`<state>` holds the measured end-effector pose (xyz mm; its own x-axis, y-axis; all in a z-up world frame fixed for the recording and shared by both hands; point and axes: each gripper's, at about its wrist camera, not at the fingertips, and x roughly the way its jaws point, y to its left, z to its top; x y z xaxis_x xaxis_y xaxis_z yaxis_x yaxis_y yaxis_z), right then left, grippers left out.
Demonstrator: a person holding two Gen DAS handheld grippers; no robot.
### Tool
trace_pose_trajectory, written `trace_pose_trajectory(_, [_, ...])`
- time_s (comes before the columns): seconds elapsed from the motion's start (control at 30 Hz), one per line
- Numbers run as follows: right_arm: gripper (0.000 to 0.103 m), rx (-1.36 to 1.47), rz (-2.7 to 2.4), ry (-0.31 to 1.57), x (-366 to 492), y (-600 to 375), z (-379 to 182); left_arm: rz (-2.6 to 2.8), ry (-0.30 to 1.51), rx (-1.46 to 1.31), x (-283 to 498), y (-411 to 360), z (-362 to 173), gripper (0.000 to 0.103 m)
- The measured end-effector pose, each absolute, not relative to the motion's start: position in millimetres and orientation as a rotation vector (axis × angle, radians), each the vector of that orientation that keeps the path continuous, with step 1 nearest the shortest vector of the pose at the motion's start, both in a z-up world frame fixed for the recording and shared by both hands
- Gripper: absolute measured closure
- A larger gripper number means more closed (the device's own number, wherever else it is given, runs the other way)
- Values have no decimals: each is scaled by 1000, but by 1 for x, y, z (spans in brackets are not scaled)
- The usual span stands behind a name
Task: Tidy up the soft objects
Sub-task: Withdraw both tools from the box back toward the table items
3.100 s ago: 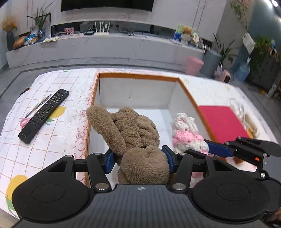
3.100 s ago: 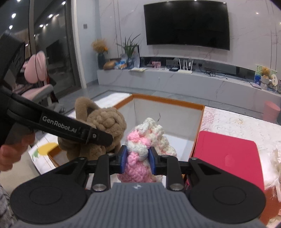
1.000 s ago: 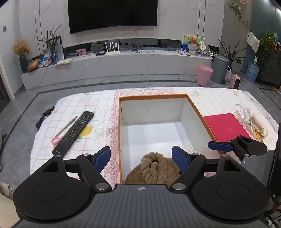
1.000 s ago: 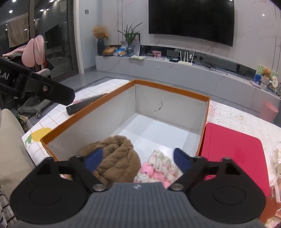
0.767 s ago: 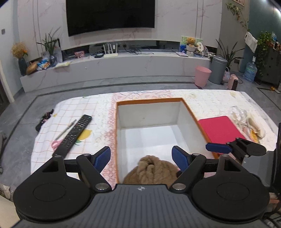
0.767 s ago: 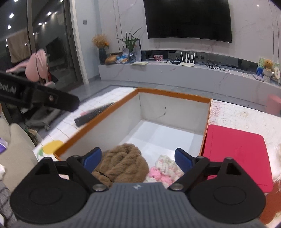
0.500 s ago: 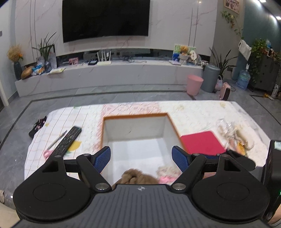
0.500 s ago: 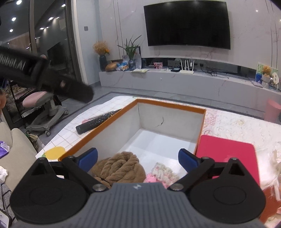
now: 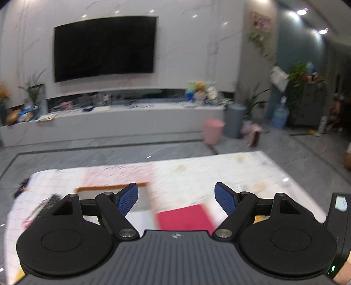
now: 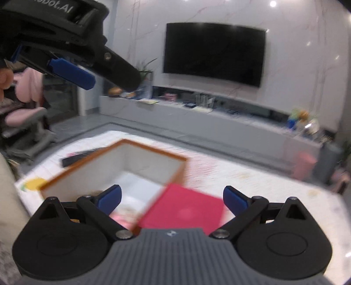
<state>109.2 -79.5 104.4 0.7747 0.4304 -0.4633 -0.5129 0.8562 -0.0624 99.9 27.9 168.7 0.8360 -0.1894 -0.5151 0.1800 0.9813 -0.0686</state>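
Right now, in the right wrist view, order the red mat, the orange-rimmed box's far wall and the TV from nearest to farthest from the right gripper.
1. Red mat: just ahead, between the open fingers.
2. Box's far wall: ahead, left.
3. TV: on the back wall.

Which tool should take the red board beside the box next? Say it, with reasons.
Right, probably: the right tool, open and empty, has the red board straight ahead, on its side of the box.

Indoor light came from bright ceiling spotlights [image 9: 301,11], which glared on the glossy white marble wall [image 9: 186,43]. Both fisheye views were motion-blurred, smearing the patterned white table [image 10: 241,175], and bowed at the edges.
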Motion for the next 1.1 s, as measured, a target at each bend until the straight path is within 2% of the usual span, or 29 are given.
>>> trace_pose_trajectory(0.2, [5,-192,365,458,108,-165,124,-228,441,-27,99,-30,156,9])
trace_pose_trajectory(0.4, [5,-135,235,471,102,-246,111,-253,520,-169,98,-69,97,9])
trace_pose_trajectory(0.57, [5,-29,157,539,112,-298,86,-266,572,-84,92,-101,45,9])
trace_pose_trajectory(0.87, [5,-57,143,635,135,-300,49,-270,615,-37,78,-115,-17,9])
trace_pose_trajectory(1.1, [5,-95,132,710,148,-288,14,-269,646,-131,64,-99,-44,9])
